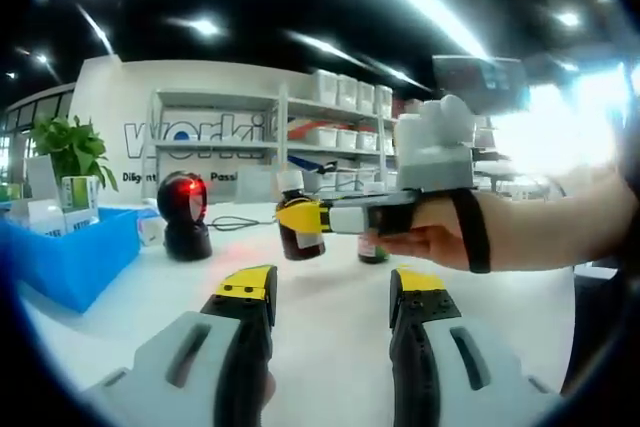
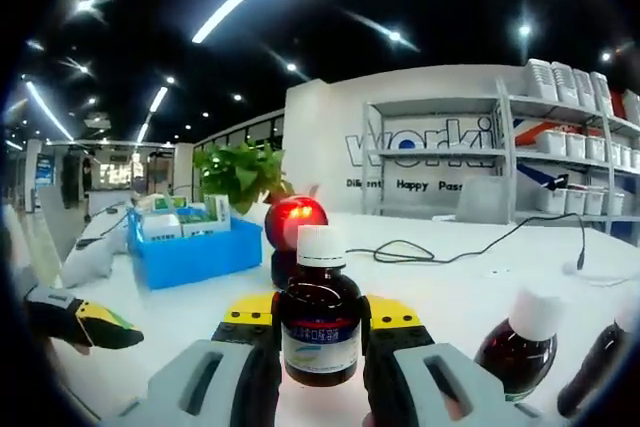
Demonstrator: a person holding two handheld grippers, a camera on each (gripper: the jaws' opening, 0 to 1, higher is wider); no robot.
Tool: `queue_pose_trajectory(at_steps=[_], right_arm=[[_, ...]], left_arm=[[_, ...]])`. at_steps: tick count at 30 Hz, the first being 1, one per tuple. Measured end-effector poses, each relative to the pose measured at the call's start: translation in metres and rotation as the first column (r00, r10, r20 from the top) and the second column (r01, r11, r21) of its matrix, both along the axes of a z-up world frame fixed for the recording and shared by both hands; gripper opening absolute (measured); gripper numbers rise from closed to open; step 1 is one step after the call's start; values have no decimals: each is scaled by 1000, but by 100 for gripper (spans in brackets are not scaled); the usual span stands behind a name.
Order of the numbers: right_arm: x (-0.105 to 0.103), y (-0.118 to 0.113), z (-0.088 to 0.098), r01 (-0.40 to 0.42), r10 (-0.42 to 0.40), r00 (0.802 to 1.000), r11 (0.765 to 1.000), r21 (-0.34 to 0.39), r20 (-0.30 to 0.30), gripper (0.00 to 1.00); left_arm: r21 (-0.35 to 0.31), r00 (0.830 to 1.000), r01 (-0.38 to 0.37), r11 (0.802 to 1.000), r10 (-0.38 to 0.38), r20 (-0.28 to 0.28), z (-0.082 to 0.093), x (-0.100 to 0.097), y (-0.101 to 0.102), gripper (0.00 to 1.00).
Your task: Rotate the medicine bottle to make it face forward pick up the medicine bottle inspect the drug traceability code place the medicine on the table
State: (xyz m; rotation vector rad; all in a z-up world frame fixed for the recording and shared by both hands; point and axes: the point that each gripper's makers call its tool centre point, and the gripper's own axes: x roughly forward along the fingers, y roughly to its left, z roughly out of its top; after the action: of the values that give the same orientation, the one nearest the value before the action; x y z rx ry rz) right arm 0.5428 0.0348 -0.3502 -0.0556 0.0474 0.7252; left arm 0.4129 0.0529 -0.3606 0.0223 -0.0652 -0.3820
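**Bottle held before scanner**

Right gripper (image 2: 318,332), lower centre: jaws clamped on medicine bottle (image 2: 319,322). Left gripper (image 1: 330,297), jaws wide, empty. Beyond, scanner (image 2: 294,227) glowing red. Risk: bottle slipping or label turned away, code unread.

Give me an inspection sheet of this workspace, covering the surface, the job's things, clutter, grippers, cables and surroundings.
Surface: white table, bare in the middle.
Job's things: brown medicine bottle with white cap, upright between the right gripper's jaws, label toward the camera; two more brown bottles tilted at lower right in the right gripper view.
Clutter: blue bin holding boxes; black scanner glowing red; potted plant.
Grippers: right gripper shut on the bottle, held in front of the scanner; left gripper open, holding nothing.
Cables: black cable snaking across the table.
Surroundings: white shelving with bins, lettered wall, ceiling lights.
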Motion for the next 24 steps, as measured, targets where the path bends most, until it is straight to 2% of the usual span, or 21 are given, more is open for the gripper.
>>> queue_pose_trajectory(at_steps=[24], right_arm=[[3, 4, -25, 1, -2, 1000, 1000, -18, -29, 26]], left_arm=[[1, 1000, 2, 1000, -2, 3, 0, 0, 0, 36]])
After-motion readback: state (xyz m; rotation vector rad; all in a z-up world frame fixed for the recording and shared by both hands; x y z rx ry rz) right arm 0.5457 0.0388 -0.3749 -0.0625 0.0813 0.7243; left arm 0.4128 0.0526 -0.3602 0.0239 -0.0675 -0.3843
